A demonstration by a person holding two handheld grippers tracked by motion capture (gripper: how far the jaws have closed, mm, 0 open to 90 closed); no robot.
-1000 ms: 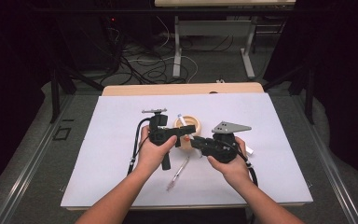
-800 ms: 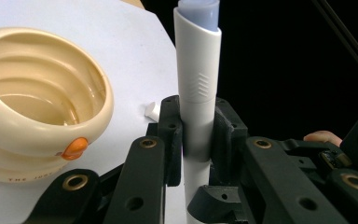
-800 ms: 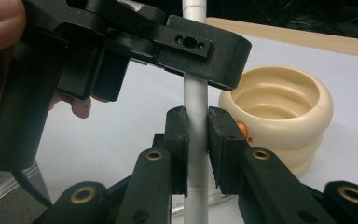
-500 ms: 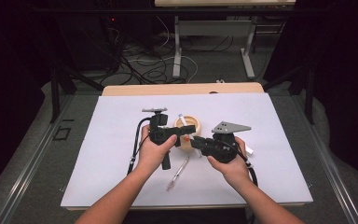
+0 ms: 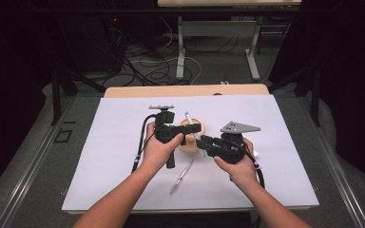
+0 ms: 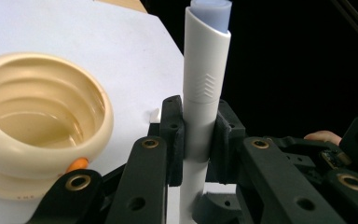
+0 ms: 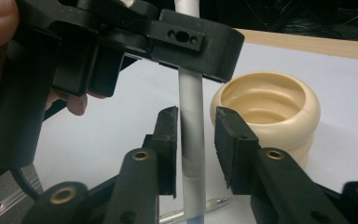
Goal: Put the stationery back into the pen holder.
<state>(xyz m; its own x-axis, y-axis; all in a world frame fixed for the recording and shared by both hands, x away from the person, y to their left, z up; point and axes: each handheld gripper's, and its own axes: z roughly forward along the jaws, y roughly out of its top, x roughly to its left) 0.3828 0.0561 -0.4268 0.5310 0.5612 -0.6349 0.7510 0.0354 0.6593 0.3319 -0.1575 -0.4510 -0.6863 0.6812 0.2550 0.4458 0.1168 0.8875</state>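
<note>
**Right, pen stuck between two claws — handover could slip**

Left claw (image 6: 199,135) is clamped on the white pen (image 6: 200,107), pads pressing both sides of the barrel, pen standing upright w/ its pale blue end on top. Right claw (image 7: 196,140) sits around the lower part of the same pen (image 7: 190,121), jaws apart; there's a gap on the right side, and on the left I can't tell if the pad touches. From the high view both claws meet over the middle of the worktop (image 5: 100,156), just in front of the cream ribbed cup (image 5: 190,137).

What could go wrong, imo:

- Right claw shuts off-centre → pushes the barrel sideways against the left grip, pen tilts or twists in the pads.
- If the two parts are meant to be pulled apart, a pull not in line w/ the barrel could jam it, or it pops loose and flies.
- Left claw lets go before the right has closed properly → pen drops onto the worktop, prob. rolls.
- The cup (image 7: 265,112) is v. near; a jerk of either hand could knock it. Looks light, so it'd tip or slide easily.
- A clear pen (image 5: 180,176) lies on the worktop nearer the person, by the left forearm; an elbow shift could sweep it off the edge.

Barrel is smooth plastic, so grip is marginal w/o a firm squeeze.
</note>
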